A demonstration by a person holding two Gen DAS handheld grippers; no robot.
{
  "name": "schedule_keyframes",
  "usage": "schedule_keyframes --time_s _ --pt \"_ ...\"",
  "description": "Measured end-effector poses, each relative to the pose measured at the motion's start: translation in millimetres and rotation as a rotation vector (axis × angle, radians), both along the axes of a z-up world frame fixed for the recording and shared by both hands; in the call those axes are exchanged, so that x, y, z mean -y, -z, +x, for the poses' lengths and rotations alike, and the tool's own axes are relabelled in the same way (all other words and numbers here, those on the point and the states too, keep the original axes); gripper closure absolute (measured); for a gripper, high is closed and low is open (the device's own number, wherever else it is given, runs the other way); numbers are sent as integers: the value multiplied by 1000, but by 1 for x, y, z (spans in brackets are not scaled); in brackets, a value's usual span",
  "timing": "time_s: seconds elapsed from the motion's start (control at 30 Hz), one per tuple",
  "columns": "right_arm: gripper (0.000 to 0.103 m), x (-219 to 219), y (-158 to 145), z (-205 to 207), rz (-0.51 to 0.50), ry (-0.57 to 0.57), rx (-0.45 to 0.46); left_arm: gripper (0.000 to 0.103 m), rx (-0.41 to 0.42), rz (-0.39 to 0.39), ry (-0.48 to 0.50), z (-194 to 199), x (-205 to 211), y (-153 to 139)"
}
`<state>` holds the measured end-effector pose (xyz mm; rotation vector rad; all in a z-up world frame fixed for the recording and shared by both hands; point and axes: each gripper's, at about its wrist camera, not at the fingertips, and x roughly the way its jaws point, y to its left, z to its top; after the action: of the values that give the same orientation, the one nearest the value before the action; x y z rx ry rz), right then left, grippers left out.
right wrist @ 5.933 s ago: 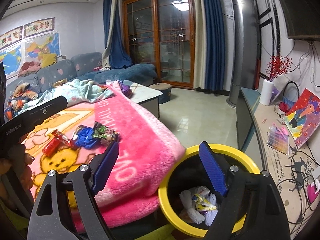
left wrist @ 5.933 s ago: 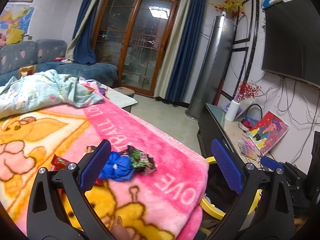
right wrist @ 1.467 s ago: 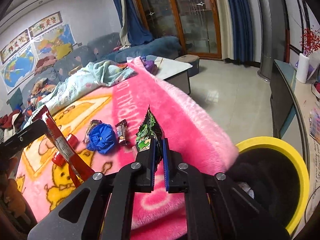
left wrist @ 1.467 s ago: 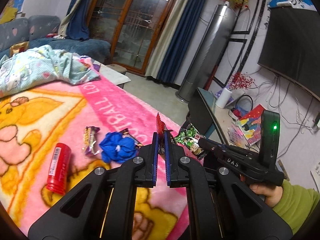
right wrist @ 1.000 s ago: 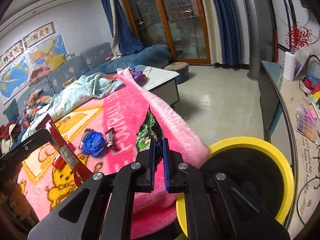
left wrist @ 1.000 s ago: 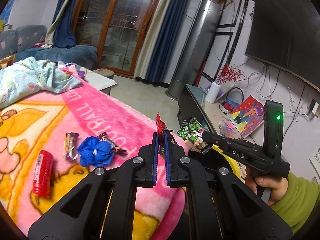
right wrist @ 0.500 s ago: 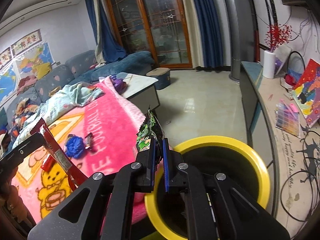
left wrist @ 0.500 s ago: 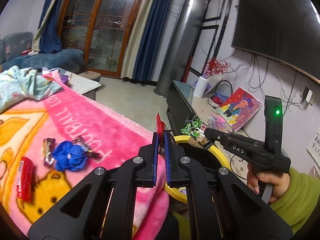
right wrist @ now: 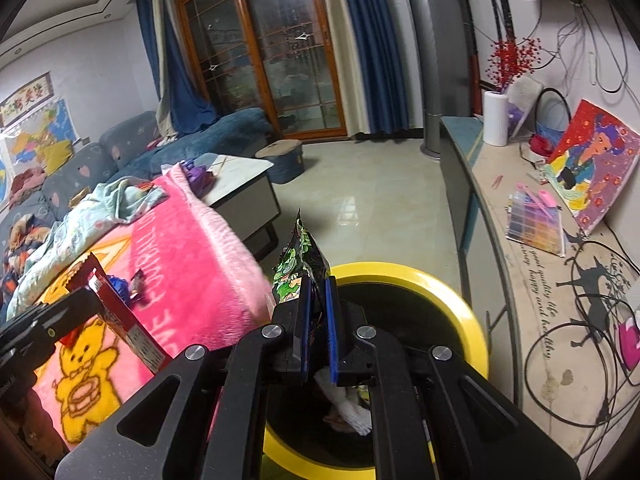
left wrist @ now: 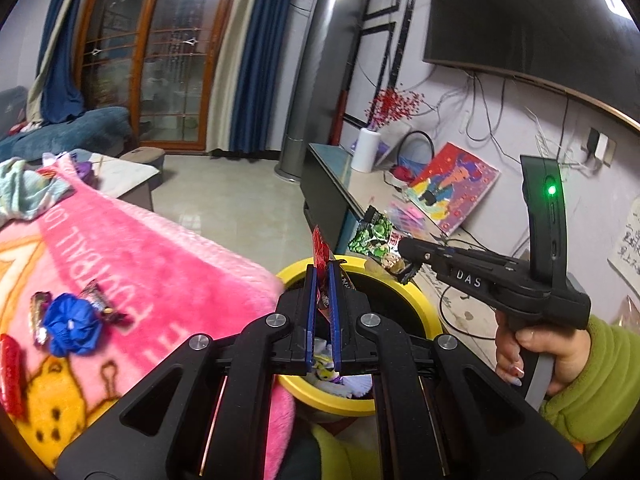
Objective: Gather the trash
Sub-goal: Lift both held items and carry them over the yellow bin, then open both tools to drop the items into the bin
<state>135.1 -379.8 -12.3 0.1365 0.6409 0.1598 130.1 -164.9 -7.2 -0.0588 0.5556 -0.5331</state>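
Observation:
My left gripper (left wrist: 322, 276) is shut on a red wrapper (left wrist: 320, 249) and holds it over the near rim of the yellow bin (left wrist: 430, 322). My right gripper (right wrist: 316, 290) is shut on a green snack bag (right wrist: 298, 258) above the yellow bin's left rim (right wrist: 472, 320). The green bag also shows in the left wrist view (left wrist: 374, 236), the red wrapper in the right wrist view (right wrist: 120, 320). Crumpled white trash (right wrist: 348, 408) lies inside the bin. A blue wad (left wrist: 70, 324), small candy wrappers (left wrist: 98, 300) and a red packet (left wrist: 10, 364) lie on the pink blanket (left wrist: 160, 264).
A low TV bench (right wrist: 520, 248) with a painting, a bead box and cables runs along the right wall. A white coffee table (right wrist: 240, 176) and a stool (right wrist: 284, 156) stand beyond the blanket. Tiled floor (right wrist: 360, 200) lies between them. A grey sofa is far left.
Both grippers have swung right from the blanket to the yellow bin, carrying the red wrapper and the green bag. Both stay shut.

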Motion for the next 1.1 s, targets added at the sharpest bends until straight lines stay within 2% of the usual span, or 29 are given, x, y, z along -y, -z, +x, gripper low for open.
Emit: schedule_keyframes --time_s 0.4,0.73,1.1 --pt "96 37 9 -5 10 86 -15 100 3 36 72 10 39 18" --pt "96 62 24 -1 68 152 -66 100 -19 68 117 19 62 35" --pt "96 62 40 8 82 147 -111 100 -69 83 133 29 72 55"
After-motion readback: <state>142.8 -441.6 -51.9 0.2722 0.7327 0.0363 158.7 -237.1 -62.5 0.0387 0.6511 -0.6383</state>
